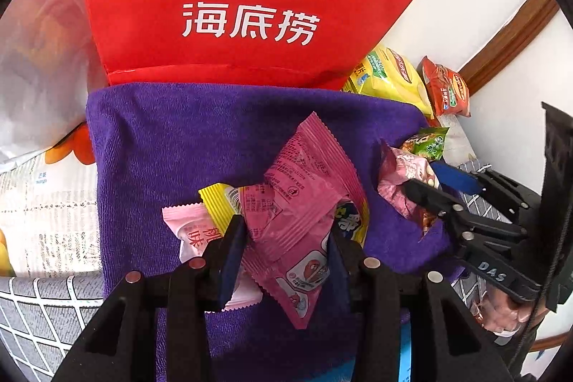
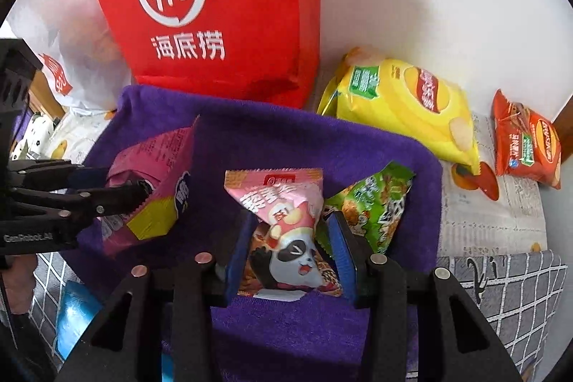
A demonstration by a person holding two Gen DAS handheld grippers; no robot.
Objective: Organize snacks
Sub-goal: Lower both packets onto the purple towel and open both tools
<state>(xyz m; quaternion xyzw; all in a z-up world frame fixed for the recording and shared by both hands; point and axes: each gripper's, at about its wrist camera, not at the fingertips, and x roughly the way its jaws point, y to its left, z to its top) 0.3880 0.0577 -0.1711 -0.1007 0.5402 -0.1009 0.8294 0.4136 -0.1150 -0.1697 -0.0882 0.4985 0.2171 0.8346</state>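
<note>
Both claws hang over the purple towel [image 1: 200, 145], which lies in front of the red bag [image 1: 229, 24], and each has snacks pinched between its pads. The left claw [image 1: 284, 260] is nearly closed on a bunch of small packets: a dark pink packet [image 1: 304, 203] on top, with a yellow packet [image 1: 218, 203] and a pale pink packet [image 1: 189, 231] sticking out to one side. The right claw [image 2: 292, 253] is nearly closed on a pink panda packet [image 2: 286, 224], with a green packet [image 2: 376, 203] just beside it and touching its outer finger. On the far side of the towel from the claws, next to the red bag, lie a yellow chip bag [image 2: 404, 110] and an orange chip bag [image 2: 523, 142]. To do this step well, I would keep both grips firm and the wrists steady, since the left bunch looks loose and the outer packets could slip; lower each load close to the towel before letting go, and release one side at a time so the packets do not scatter.
</note>
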